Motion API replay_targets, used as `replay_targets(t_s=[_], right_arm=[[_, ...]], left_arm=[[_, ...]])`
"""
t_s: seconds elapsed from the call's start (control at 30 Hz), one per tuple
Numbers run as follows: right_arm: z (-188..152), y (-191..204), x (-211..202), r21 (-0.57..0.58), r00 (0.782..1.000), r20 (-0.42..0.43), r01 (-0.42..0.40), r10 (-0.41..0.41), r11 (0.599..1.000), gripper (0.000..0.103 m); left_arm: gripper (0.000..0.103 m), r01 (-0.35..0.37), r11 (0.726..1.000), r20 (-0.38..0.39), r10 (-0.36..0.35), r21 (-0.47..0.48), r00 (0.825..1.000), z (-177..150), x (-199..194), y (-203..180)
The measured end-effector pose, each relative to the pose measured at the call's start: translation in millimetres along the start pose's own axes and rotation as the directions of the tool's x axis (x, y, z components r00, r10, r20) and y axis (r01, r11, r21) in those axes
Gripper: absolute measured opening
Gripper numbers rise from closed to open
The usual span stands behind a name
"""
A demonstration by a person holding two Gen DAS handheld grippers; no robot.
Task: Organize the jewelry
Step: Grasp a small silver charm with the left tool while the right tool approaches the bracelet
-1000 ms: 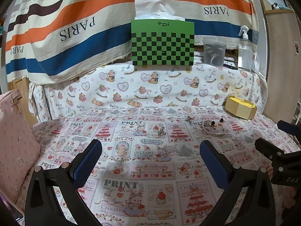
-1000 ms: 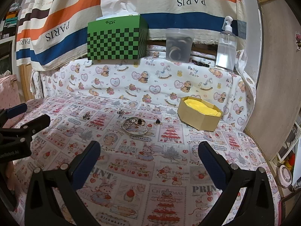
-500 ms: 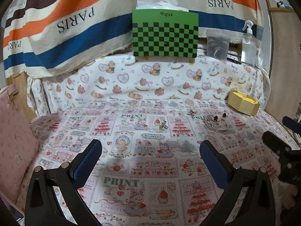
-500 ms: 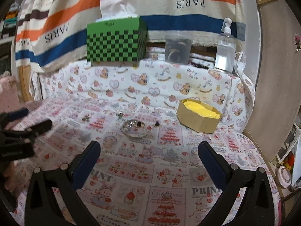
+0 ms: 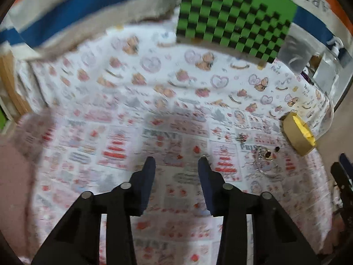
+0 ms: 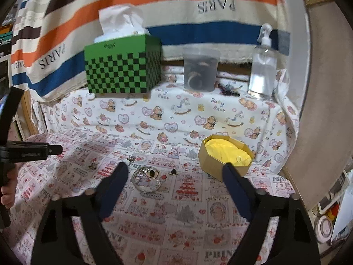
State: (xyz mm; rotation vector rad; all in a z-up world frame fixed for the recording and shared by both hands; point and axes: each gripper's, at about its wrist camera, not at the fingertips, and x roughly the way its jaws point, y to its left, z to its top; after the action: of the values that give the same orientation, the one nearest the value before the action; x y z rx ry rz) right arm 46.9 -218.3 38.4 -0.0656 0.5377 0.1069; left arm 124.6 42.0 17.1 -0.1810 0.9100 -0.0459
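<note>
Cartoon-printed pink and white cloth (image 6: 176, 227) covers the work surface. Left gripper (image 5: 175, 162): jaws closing, nothing between them. One small dark trinket (image 6: 91, 166) lies loose just ahead, another silver one (image 6: 131, 158) farther right. Right gripper (image 6: 175, 171): jaws closing, also empty. Round clear glass dish (image 6: 146, 180) of small jewelry sits at its eleven o'clock, nearer this hand, one dark stud (image 6: 173, 171) beside it. One octagonal cardboard box with yellow lining (image 6: 225, 155) stands at one o'clock.
</note>
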Motion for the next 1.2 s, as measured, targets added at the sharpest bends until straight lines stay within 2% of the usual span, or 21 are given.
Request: replay_targets(t_s=[0.1,0.13,0.17,0.2,0.33,0.4,0.53,0.67,0.73,0.8,0.87,0.97,1.03,1.07,1.1,1.2], right_arm=[[6,-8,18,0.053,1.0,-0.024,-0.006,0.007,0.999,0.059],[7,-11,22,0.074,1.0,-0.019,-0.022,0.023,0.997,0.055],[6,-15,29,0.096,0.997,-0.017,-0.072,0.074,0.993,0.048],[5,-17,36,0.106,0.993,-0.036,-0.111,0.115,0.988,0.046],[-8,-28,59,0.212,0.974,-0.119,-0.163,0.191,0.964,0.045],[-13,-36,64,0.256,0.965,-0.135,-0.184,0.224,0.949,0.045],[-15,-49,67,0.281,0.973,-0.147,-0.134,0.181,0.95,0.045],[-16,-61,66,0.329,0.974,-0.14,-0.123,0.177,0.936,0.049],[-16,-63,69,0.336,0.973,-0.147,-0.118,0.176,0.935,0.05],[-17,-63,72,0.335,0.974,-0.156,-0.104,0.164,0.936,0.052],[-18,-64,75,0.335,0.973,-0.167,-0.097,0.16,0.937,0.053],[-18,-66,78,0.355,0.971,-0.169,-0.1,0.17,0.929,0.054],[-19,-67,79,0.358,0.969,-0.169,-0.109,0.179,0.927,0.054],[-20,-67,78,0.355,0.969,-0.17,-0.107,0.176,0.929,0.054],[-20,-67,78,0.354,0.971,-0.171,-0.1,0.169,0.93,0.054],[-19,-70,75,0.369,0.971,-0.16,-0.107,0.177,0.923,0.054]], left_arm=[[0.018,0.063,0.998,-0.11,-0.06,0.028,0.992,5,25,-9],[0.016,0.09,0.996,-0.147,-0.087,0.019,0.985,7,34,-11],[0.016,0.109,0.994,-0.168,-0.107,0.004,0.98,8,40,-14],[0.016,0.117,0.993,-0.182,-0.115,0.0,0.977,9,44,-16],[0.016,0.083,0.995,-0.21,-0.07,0.051,0.975,17,58,-30],[0.017,0.024,0.997,-0.226,-0.008,0.067,0.974,18,65,-32],[0.017,0.048,0.998,-0.276,-0.039,0.026,0.96,16,76,-32],[0.017,0.038,0.999,-0.263,-0.028,0.032,0.964,13,77,-33],[0.027,0.075,0.997,-0.259,-0.073,0.0,0.963,13,77,-32],[0.034,0.117,0.993,-0.276,-0.119,-0.023,0.954,16,83,-31],[0.035,0.126,0.992,-0.281,-0.13,-0.031,0.951,19,86,-30],[0.034,0.111,0.994,-0.265,-0.109,-0.008,0.958,19,87,-33],[0.03,0.101,0.995,-0.255,-0.098,-0.002,0.962,20,89,-35],[0.025,0.082,0.996,-0.251,-0.076,0.017,0.965,21,90,-38],[0.013,0.055,0.998,-0.251,-0.042,0.044,0.967,21,91,-40],[0.009,0.055,0.996,-0.23,-0.038,0.068,0.973,19,86,-41]])
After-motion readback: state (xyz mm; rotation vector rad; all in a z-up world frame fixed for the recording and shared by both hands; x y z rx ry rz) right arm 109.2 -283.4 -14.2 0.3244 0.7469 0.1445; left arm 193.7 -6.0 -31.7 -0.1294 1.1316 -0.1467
